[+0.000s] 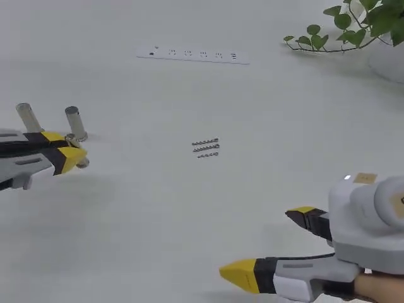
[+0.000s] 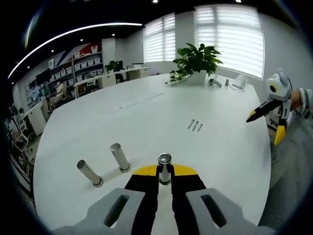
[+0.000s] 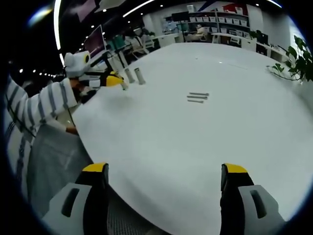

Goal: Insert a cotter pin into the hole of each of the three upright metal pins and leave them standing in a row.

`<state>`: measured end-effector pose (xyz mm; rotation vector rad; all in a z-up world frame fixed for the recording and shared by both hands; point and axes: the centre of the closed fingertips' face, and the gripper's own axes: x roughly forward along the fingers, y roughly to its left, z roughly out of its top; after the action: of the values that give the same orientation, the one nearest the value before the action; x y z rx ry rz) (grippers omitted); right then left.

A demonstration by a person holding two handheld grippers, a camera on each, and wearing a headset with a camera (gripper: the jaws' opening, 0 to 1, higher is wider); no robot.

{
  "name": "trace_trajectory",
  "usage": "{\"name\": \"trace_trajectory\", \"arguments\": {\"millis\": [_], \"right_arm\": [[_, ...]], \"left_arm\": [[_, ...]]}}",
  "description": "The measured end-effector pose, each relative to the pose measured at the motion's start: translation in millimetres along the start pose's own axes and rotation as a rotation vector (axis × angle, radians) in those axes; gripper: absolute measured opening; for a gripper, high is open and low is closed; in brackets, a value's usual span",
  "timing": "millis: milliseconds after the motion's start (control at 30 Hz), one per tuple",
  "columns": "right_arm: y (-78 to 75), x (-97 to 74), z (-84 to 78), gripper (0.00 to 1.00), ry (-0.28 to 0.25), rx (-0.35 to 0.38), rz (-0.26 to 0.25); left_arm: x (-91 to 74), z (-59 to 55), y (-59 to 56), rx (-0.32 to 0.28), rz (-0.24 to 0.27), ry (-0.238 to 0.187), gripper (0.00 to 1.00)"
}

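Now left gripper (image 2: pixel 165 172) squeezes metal pin (image 2: pixel 165 163) — looks hard, slippery; right gripper (image 3: pixel 165 169) wide apart — cotter pins (image 1: pixel 206 148) look light, pinch middle.

Three short, silvery metal pins (image 2: pixel 120 157) stood upright in a row, well apart from the cotter pins (image 1: pixel 206 148), at about 9 o'clock of them in the head view. Two stood free; the third pin (image 2: pixel 165 168) (flat-topped like the others) was clasped between the jaws of the left gripper (image 2: pixel 165 171). The three thin cotter pins lay flat, parallel, just beside one another.
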<state>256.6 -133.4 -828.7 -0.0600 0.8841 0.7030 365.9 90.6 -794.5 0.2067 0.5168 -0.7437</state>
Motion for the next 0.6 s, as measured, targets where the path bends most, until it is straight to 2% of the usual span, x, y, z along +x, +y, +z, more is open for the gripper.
{"name": "trace_trajectory", "arguments": {"millis": [200,367,600], "right_arm": [[0.2,-0.6,0.1,0.97,-0.004,0.002,0.000],[0.2,-0.6,1.0,0.98,-0.006,0.005,0.000],[1.5,-0.6,3.3,0.98,-0.014,-0.002,0.004]], "left_arm": [[8.0,-0.4,-22.6,0.014,-0.059,0.015,0.07],[13.5,-3.0,-37.0,0.009,-0.104,0.026,0.07],[20.3,-10.4,-46.4,0.024,-0.127,0.049,0.07]]}}
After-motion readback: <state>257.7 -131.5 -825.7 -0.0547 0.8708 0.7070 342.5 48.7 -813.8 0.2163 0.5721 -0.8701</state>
